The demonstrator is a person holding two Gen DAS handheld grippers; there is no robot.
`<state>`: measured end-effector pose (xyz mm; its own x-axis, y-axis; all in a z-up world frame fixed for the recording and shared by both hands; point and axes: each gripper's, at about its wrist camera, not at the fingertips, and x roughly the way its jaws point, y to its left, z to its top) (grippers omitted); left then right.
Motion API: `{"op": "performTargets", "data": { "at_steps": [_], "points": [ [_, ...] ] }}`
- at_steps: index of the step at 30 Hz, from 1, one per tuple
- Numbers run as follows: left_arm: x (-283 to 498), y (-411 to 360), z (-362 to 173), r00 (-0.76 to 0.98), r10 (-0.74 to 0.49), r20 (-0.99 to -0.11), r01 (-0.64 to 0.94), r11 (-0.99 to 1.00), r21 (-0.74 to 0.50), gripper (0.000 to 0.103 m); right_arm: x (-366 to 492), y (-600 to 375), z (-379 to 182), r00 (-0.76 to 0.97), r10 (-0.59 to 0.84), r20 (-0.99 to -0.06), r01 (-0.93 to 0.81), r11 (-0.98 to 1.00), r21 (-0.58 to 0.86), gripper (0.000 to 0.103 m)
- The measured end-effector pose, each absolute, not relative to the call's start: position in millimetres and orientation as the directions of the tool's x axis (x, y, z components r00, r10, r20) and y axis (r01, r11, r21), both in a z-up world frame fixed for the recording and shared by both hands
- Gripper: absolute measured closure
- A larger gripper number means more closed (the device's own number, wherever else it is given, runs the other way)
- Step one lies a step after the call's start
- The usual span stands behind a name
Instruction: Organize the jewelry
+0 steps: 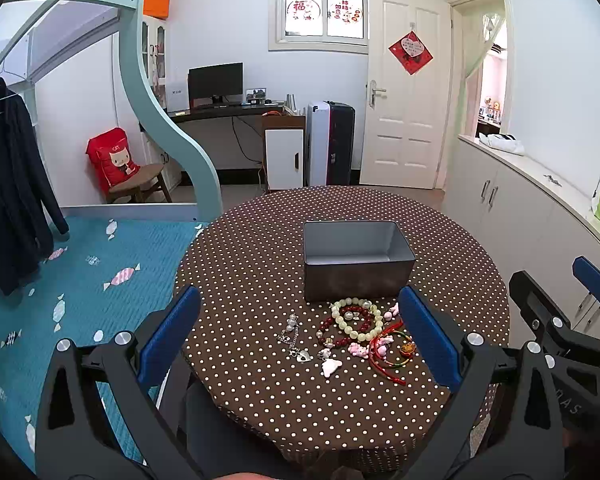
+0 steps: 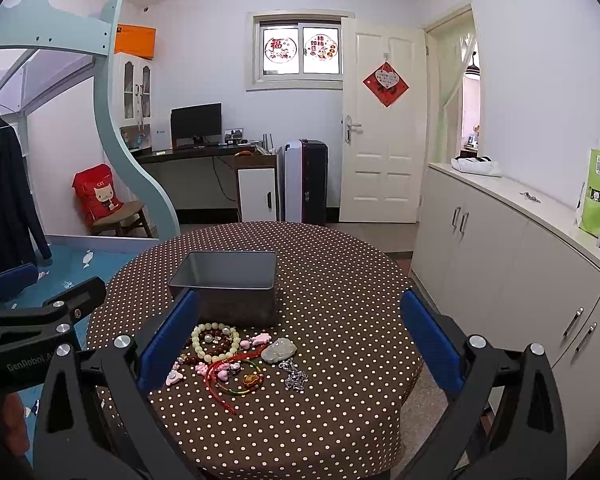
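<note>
The jewelry (image 1: 352, 332) lies in a tangled pile on the dotted table (image 1: 260, 264), just before the empty tin box (image 1: 356, 276). Both claws, left (image 1: 300, 336) and right (image 2: 300, 340), are spread wide and hold nothing. Grabbing one bracelet might drag others along.

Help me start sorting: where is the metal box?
In both views, the metal box stands mid-table on the dotted cloth, just behind the jewelry pile.

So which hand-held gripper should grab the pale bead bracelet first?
Probably the left hand-held gripper: open, and the pale bead bracelet lies between its fingers. In the right view it sits beside the left finger.
</note>
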<state>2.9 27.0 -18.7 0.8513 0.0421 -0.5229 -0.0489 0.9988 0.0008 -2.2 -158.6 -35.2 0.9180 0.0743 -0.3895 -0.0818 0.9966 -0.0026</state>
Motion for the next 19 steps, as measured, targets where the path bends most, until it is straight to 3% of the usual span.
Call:
{"op": "performTargets", "data": {
  "at_steps": [19],
  "points": [
    [4.8, 24.6, -19.3, 0.845, 0.045, -0.532, -0.049, 0.999, 0.007, 0.005, -0.5, -158.3, -36.8, 0.914, 0.074, -0.4, -0.079, 0.997, 0.005, 0.007]
  ]
}}
